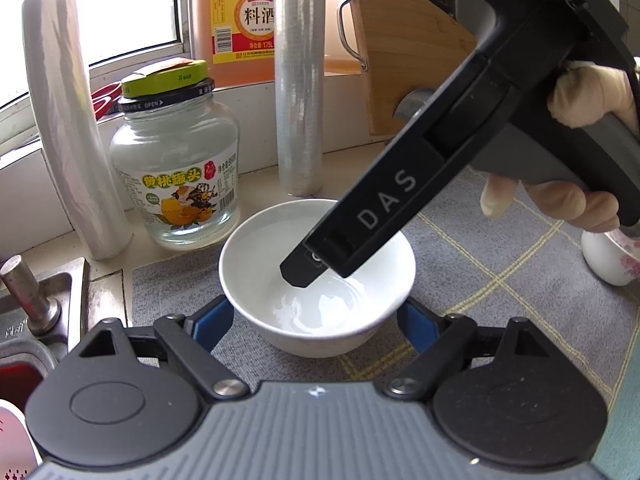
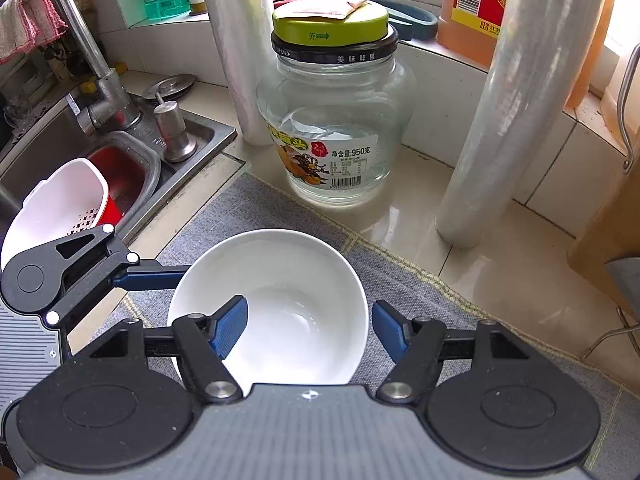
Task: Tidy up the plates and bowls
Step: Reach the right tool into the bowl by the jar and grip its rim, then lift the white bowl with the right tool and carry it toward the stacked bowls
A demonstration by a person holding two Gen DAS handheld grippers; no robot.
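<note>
A plain white bowl (image 1: 280, 248) stands upright on a grey checked mat (image 1: 480, 264); it also shows in the right wrist view (image 2: 288, 276). My left gripper (image 1: 316, 322) is open, its blue fingers low on either side of the bowl's base. My right gripper (image 2: 310, 330) is open and straddles the bowl's right rim, one blue finger (image 2: 230, 330) inside the bowl, the other outside. From the left wrist view the right gripper's finger (image 1: 308, 268) reaches down into the bowl. A second bowl with pink flowers (image 1: 612, 256) sits at the right edge.
A glass jar with a green lid (image 2: 332, 120) stands just behind the bowl. Two cling-film rolls (image 2: 516, 112) flank it. A steel sink (image 2: 120, 168) with a white strainer (image 2: 56, 208) lies left. A wooden knife block (image 1: 404, 48) and a cooking-wine bottle (image 1: 236, 20) stand behind.
</note>
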